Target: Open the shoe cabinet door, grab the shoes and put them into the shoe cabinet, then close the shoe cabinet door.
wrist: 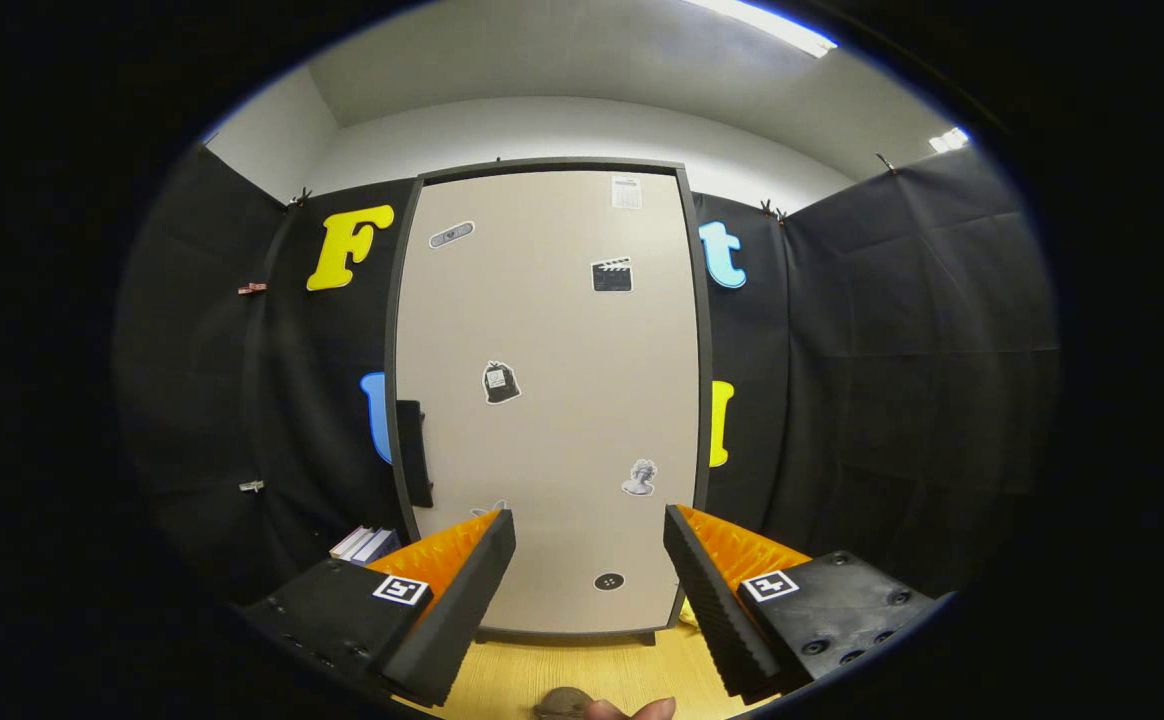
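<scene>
Wide apart and empty, the gripper [590, 560] faces the shut cabinet door [547, 400]; its side handle [413, 452] is easily missed.

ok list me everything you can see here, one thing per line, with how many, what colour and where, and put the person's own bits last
shoe cabinet door: one, beige with a dark frame, shut, straight ahead beyond the fingers
door handle: one, black, on the door's left edge
stickers: several, mostly black, white and grey, scattered over the door
books: a small stack, white and bluish, low down left of the cabinet
floor: light wood, between the fingers and the cabinet
clips: a few, small, on the black cloth wall
ceiling lights: two, white, above
dark rounded object: one, brownish, on the floor nearest the camera, too cut off to identify
fingertip: a person's, beside that object
gripper: one, fingers open, nothing between them
</scene>
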The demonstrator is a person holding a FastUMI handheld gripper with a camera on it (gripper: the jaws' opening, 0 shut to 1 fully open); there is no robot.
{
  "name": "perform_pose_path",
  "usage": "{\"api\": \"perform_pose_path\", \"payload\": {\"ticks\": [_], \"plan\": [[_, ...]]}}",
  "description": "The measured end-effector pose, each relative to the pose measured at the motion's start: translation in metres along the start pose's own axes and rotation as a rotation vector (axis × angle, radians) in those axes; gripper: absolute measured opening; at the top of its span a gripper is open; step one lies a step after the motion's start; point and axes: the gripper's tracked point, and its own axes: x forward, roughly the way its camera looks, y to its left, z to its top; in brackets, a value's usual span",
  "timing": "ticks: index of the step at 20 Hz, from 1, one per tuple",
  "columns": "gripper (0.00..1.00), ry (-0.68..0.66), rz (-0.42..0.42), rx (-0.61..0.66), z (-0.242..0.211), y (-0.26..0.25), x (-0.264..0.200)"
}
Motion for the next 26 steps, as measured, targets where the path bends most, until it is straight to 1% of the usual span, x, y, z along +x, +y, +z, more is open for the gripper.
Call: {"api": "perform_pose_path", "payload": {"ticks": [8, 13, 19, 26], "plan": [[0.98, -0.007, 0.007, -0.002, 0.004, 0.011, 0.001], [0.98, -0.011, 0.033, 0.003, 0.007, 0.036, 0.007], [0.98, -0.028, 0.068, 0.0, 0.009, 0.078, 0.027], [0.98, 0.008, 0.104, -0.002, -0.015, 0.127, 0.072]]}}
